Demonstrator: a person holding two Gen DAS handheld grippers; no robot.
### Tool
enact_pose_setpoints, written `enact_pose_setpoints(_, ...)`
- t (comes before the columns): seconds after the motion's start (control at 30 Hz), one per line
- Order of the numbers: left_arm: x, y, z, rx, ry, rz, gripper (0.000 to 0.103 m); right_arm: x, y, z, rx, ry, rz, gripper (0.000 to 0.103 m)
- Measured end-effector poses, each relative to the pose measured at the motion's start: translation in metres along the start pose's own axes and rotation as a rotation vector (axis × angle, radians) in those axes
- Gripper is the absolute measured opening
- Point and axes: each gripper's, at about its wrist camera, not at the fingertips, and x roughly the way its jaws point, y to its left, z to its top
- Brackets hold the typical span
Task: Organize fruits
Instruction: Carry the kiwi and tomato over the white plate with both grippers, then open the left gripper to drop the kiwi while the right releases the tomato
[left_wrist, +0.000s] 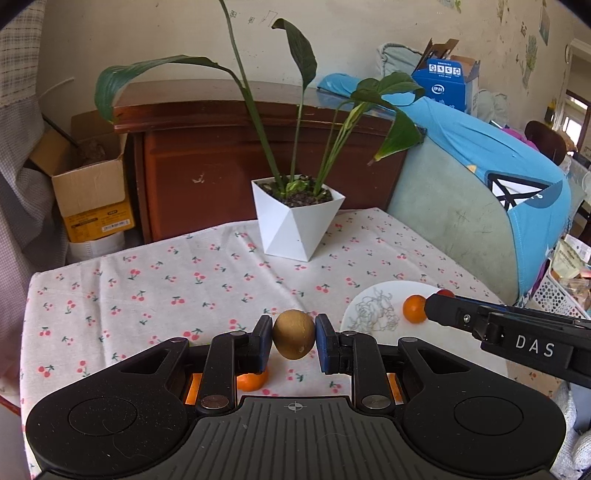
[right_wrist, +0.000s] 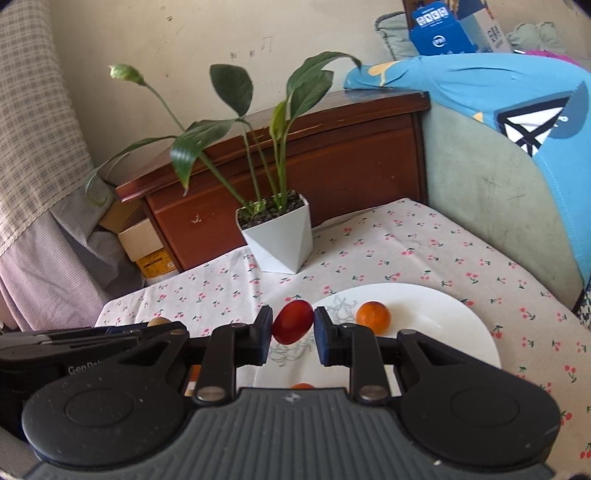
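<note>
- Kiwi (left_wrist: 294, 334): pinched between the blue pads of the left gripper (left_wrist: 294, 341), held above the cherry-print tablecloth (left_wrist: 166, 280).
- Red fruit (right_wrist: 292, 321): squeezed between the pads of the right gripper (right_wrist: 293, 334), over the 9 o'clock rim of the white plate (right_wrist: 443, 314).
- Orange (right_wrist: 373, 317) sits on the plate, at 3 o'clock from the red fruit.
- A second orange (left_wrist: 253, 380) lies on the cloth beneath the left gripper.
- Potted plant (left_wrist: 297, 218) stands at 12 o'clock, well apart.
</note>
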Motion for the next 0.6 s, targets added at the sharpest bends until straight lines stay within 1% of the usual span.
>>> enact_pose_setpoints(0.23, 0.014, -0.025, 0.000, 0.006, 0.012, -0.036, 0.022, -0.009, -0.020, 0.001, 0.054, 0.006, -0.045, 0.024)
enact_pose_setpoints(0.47, 0.028, -0.050, -0.003, 0.028, 0.019, -0.090, 0.023, -0.009, -0.037, -0.003, 0.154, 0.063, -0.065, 0.024)
enact_pose_setpoints(0.6, 0.041, -0.058, -0.008, 0.032, 0.036, -0.101, 0.023, -0.007, -0.048, -0.006, 0.219, 0.096, -0.079, 0.024)
